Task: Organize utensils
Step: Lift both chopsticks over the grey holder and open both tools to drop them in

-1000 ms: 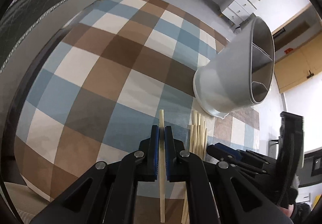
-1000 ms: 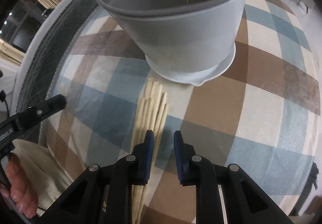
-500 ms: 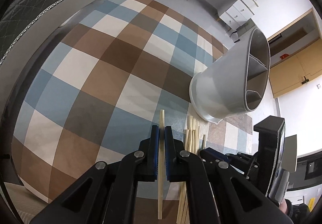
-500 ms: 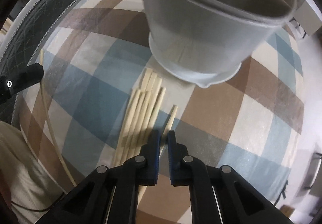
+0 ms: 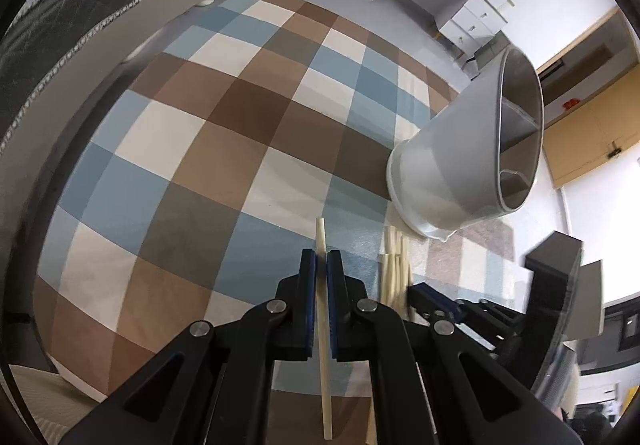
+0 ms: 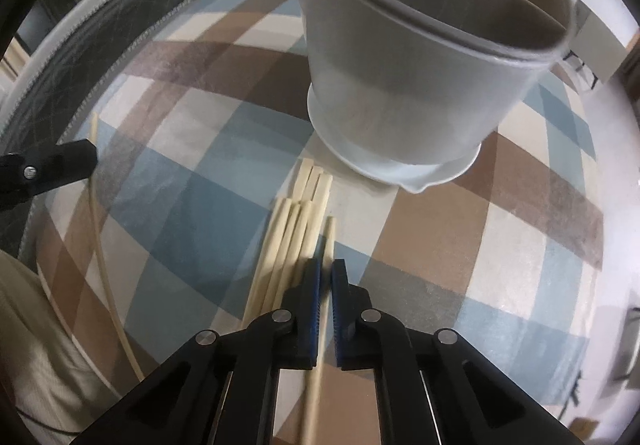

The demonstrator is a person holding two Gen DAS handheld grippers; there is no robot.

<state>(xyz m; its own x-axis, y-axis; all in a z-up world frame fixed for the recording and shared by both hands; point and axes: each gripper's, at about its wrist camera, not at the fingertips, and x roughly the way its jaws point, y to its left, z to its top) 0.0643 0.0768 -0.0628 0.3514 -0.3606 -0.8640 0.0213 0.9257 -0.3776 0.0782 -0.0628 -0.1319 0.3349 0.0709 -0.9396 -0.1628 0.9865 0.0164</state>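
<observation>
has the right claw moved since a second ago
Yes. The right claw has shifted rightward off the chopstick pile, relative to the grey holder, its jaws just closing on the outermost chopstick.

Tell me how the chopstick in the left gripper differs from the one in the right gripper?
The left gripper holds its chopstick out over bare checked cloth, apart from the pile; the right gripper has just been closing on its chopstick, which lies at the pile's edge. The left chopstick shows sharp; the right one is blurred. Both are pale, thin sticks pinched between blue pads, pointing roughly toward the grey holder.
</observation>
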